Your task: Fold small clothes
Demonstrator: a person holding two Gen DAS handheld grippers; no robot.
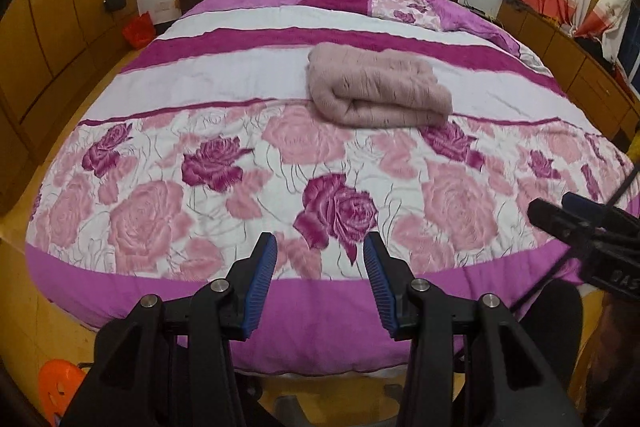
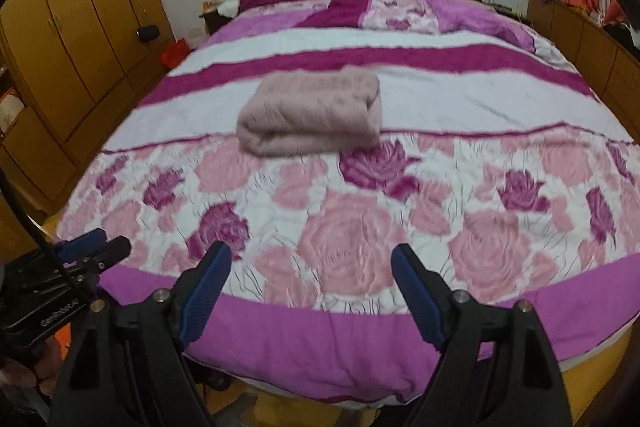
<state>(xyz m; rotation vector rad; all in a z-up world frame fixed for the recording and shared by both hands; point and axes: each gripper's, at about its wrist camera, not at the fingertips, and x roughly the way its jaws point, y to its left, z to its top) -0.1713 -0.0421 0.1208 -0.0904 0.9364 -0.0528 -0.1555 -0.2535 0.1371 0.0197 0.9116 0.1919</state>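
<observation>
Both held back over the foot of the rose-patterned pink and white quilted bedspread, left gripper and right gripper each with blue-padded jaws spread apart and empty, likely because the dusty-pink fuzzy knit garment already sits folded into a thick bundle. Lying well ahead of both sets of fingers, slightly right of the left pair and left of the right pair, touching neither. Underside layers of the bundle hidden, garment type impossible to tell, right view somewhat blurred.
</observation>
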